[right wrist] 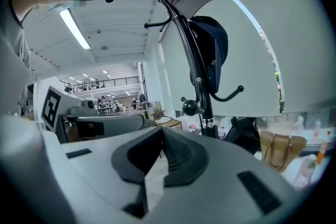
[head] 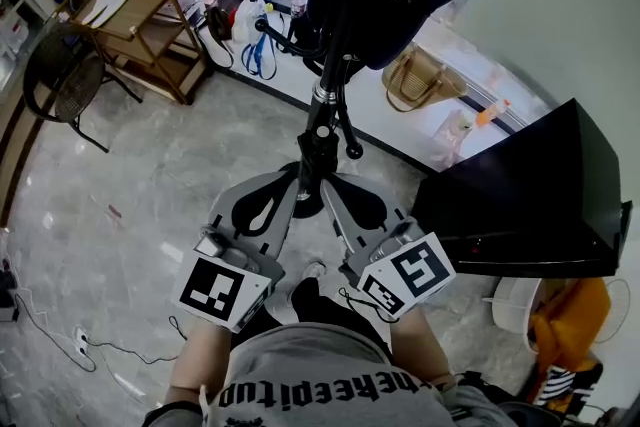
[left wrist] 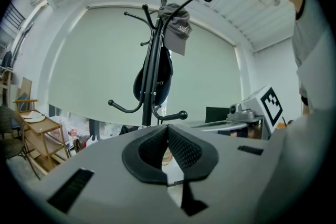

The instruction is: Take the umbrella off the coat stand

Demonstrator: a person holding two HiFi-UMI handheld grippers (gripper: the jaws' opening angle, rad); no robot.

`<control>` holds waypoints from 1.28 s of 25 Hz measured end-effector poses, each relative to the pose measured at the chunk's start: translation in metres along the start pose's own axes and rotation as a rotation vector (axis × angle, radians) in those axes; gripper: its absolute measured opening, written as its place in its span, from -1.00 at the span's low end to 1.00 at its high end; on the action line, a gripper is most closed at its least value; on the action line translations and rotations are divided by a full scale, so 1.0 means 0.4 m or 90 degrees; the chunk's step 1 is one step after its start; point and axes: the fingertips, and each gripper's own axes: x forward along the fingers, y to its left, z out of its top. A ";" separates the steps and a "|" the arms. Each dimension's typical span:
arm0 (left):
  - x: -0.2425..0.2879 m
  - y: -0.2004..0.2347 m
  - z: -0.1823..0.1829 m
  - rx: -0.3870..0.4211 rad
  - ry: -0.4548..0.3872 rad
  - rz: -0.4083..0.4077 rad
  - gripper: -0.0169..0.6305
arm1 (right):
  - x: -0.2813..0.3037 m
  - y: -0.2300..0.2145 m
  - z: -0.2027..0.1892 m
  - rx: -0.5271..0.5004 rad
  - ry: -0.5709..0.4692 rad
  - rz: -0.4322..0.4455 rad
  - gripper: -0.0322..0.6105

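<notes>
The black coat stand [head: 322, 130] rises just beyond both grippers; its pole [left wrist: 150, 81] and hooked arms show in both gripper views. A grey cap [left wrist: 177, 26] hangs at the top, and a dark navy item [right wrist: 214, 52] with white lettering hangs below it. I cannot make out an umbrella as such. My left gripper [head: 288, 179] and right gripper [head: 331, 185] point level at the pole, side by side and close to it, not touching it. Each has its jaws shut with nothing between the pads [left wrist: 178, 147].
A black box-like unit [head: 530, 200] stands to the right. At the back left are a wooden shelf cart [head: 140, 27] and a black chair [head: 62, 75]. A tan handbag [head: 420, 80] and other bags lie along the window wall. A cable [head: 85, 343] runs over the floor.
</notes>
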 end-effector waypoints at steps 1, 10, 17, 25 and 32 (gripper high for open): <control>0.000 0.002 -0.003 -0.001 0.000 0.006 -0.90 | 0.002 -0.002 -0.004 -0.001 0.003 0.005 -0.87; 0.004 0.004 -0.023 -0.005 0.004 0.037 -0.90 | 0.016 -0.033 -0.042 -0.008 0.024 0.024 -0.86; 0.002 0.003 -0.041 -0.011 0.008 0.058 -0.90 | 0.023 -0.076 -0.071 -0.021 0.044 0.017 -0.86; -0.005 -0.002 -0.061 -0.014 0.015 0.077 -0.90 | 0.030 -0.120 -0.102 -0.014 0.058 0.013 -0.86; -0.008 0.010 -0.074 -0.014 0.019 0.086 -0.90 | 0.061 -0.152 -0.114 -0.017 0.059 0.007 -0.86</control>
